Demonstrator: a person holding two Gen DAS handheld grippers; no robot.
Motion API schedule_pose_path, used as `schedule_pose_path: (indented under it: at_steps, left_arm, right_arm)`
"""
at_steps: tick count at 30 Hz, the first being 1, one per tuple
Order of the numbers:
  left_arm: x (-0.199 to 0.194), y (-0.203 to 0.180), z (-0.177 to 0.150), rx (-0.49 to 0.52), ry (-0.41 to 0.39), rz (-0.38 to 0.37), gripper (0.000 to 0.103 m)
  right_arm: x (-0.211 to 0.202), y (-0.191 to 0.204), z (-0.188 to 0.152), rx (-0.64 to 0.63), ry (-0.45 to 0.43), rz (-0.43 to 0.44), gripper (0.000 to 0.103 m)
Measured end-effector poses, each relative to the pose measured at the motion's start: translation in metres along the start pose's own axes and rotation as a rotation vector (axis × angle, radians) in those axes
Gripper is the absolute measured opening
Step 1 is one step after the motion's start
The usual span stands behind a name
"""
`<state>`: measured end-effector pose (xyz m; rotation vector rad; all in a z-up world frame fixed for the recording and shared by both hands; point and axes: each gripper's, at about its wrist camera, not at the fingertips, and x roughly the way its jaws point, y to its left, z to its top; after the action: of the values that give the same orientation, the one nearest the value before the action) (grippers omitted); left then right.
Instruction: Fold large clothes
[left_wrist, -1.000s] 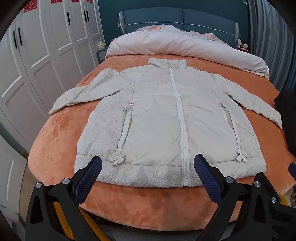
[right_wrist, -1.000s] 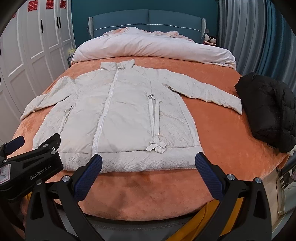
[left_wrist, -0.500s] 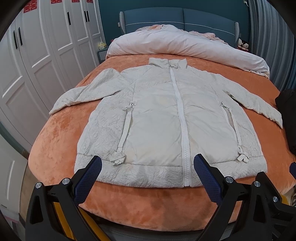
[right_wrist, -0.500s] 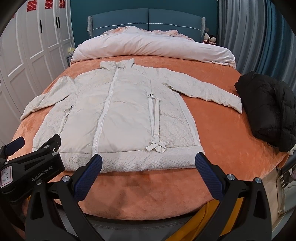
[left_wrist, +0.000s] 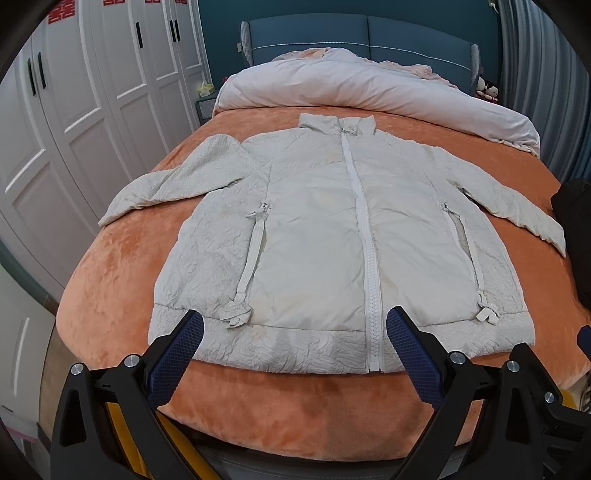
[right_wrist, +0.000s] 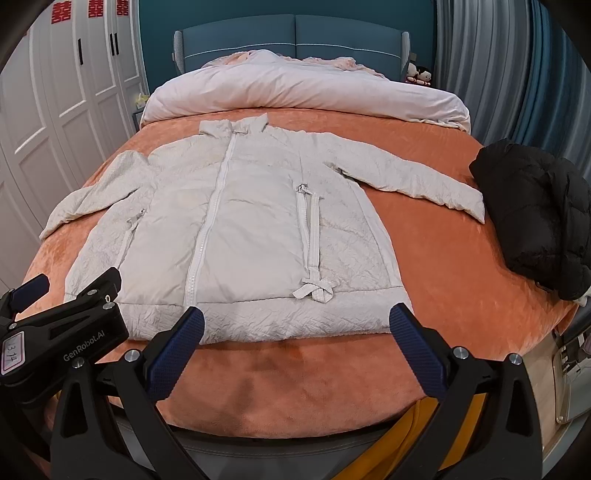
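A cream zip-up padded jacket (left_wrist: 314, 236) (right_wrist: 251, 229) lies flat and face up on the orange bed cover, collar toward the headboard, both sleeves spread out to the sides, hem nearest me. My left gripper (left_wrist: 294, 332) hovers open just short of the hem, left of the zip's lower end. My right gripper (right_wrist: 296, 330) is open too, over the hem's right half. Neither holds anything. The left gripper's body (right_wrist: 62, 332) shows at the lower left of the right wrist view.
A black puffer jacket (right_wrist: 535, 218) is piled at the bed's right edge, close to the cream sleeve's cuff. A rolled pale duvet (left_wrist: 369, 88) lies across the head of the bed. White wardrobe doors (left_wrist: 74, 110) stand along the left; curtains hang on the right.
Both grippers have barely shifted; the views are almost the same, with the jacket lying still.
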<state>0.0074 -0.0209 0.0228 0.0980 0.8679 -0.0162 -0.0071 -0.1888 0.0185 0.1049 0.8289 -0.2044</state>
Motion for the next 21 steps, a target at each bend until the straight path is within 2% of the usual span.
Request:
schedule_pose_path:
  at_steps: [21]
  left_arm:
    - [0.0035,0.0001,0.0009,-0.002,0.003,0.005,0.095]
  right_arm:
    - [0.0015,0.0007,-0.0004,0.001,0.004,0.002,0.098]
